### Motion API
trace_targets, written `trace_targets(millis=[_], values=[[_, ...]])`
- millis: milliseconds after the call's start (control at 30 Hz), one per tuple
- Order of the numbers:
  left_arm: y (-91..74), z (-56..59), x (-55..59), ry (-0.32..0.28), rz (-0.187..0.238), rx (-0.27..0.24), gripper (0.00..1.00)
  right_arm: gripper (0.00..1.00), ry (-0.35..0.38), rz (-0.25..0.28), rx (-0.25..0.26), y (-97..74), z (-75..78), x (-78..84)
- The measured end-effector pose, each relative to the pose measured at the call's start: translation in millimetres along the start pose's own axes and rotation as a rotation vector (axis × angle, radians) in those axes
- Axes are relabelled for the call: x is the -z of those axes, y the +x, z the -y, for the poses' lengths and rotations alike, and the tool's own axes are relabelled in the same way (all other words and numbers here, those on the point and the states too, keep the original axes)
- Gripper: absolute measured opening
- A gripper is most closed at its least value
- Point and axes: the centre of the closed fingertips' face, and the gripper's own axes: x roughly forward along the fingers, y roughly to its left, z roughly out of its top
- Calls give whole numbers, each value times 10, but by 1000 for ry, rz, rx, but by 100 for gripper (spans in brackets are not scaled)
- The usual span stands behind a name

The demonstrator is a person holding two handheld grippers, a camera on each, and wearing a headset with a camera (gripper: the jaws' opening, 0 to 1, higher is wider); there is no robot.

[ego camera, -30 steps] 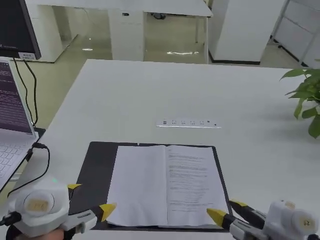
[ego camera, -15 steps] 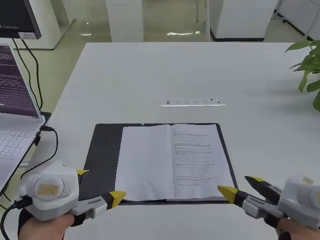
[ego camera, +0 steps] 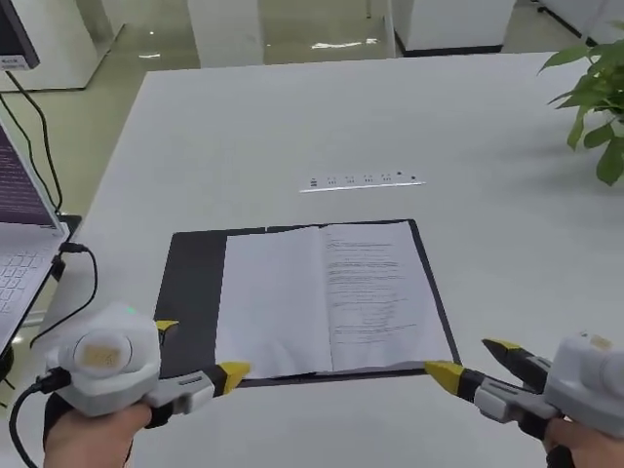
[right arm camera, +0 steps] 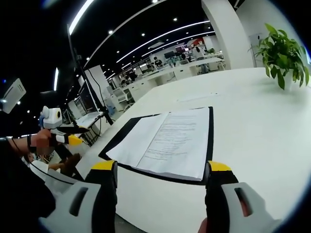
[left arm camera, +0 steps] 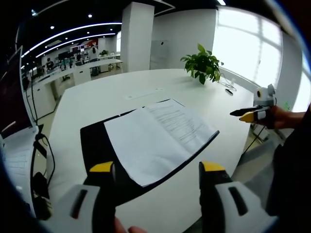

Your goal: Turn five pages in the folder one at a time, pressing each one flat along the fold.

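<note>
Two flat white pages [ego camera: 327, 297], matte black rectangular folder [ego camera: 190, 292], smooth pale table [ego camera: 292, 127]

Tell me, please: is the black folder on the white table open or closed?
Open. The black folder lies spread flat on the white table: a blank white page left of its fold, a printed page right.

The folder [ego camera: 190, 292] lies open and flat on the white bench [ego camera: 292, 127] – black cover down, a blank page [ego camera: 273, 302] on the left, a printed page [ego camera: 375, 288] on the right. The left gripper [ego camera: 200, 349] is at the folder's near left corner, jaws apart. The right gripper [ego camera: 473, 362] is just beside the near right corner, jaws apart. Beyond the folder sits a power strip [ego camera: 363, 181]. A laptop [ego camera: 19, 244] is at the left edge – a plant [ego camera: 595, 107] at the far right.
</note>
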Motion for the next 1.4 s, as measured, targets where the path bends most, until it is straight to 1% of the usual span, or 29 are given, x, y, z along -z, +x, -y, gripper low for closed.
trace_targets(millis=[100,167,267,367,433,500,567,600,667,733,800,900,967,1000,1033,1133,1233,1333,1367,1400], values=[[79,63,-7,9,-9,19,70,74,4,-8,1,-27,21,29],[125,113,-5,16,-19,30,70,73,4,-5,-7,-44,24,50],[187,172,-3,32,-36,40,70,74,33,-1,-11,-66,32,75],[240,205,-23,16,-31,52,71,73,29,-5,-10,-77,32,99],[270,229,-34,9,-34,61,71,72,28,-3,-19,-87,15,102],[307,270,-43,18,-43,70,71,71,33,-4,-22,-96,13,107],[345,319,-56,24,-46,85,71,73,36,-11,-20,-107,23,132],[368,372,-51,26,-56,102,71,73,44,-12,-15,-118,40,146],[414,439,-46,29,-69,129,69,73,59,-8,-19,-139,49,157],[458,495,-48,40,-75,136,70,73,71,-9,-19,-150,56,166],[506,544,-46,45,-82,148,70,73,79,-24,-22,-152,53,204],[574,602,-42,51,-91,162,70,74,69,-34,-19,-152,46,220],[622,672,-70,49,-86,180,71,74,74,-28,-22,-149,35,205],[653,731,-101,26,-74,201,72,74,76,-26,-24,-148,28,200],[683,755,-100,8,-76,215,72,74,76,-24,-25,-146,25,195],[777,836,-136,12,-80,237,71,75,79,-30,-29,-141,24,205],[863,900,-167,9,-79,256,70,77,89,-32,-37,-144,22,211],[963,969,-182,23,-88,271,70,77,90,-36,-37,-159,43,231],[981,1026,-204,31,-90,278,70,77,92,-34,-37,-171,50,235],[999,1055,-211,34,-92,283,70,77,94,-34,-37,-174,53,238]])
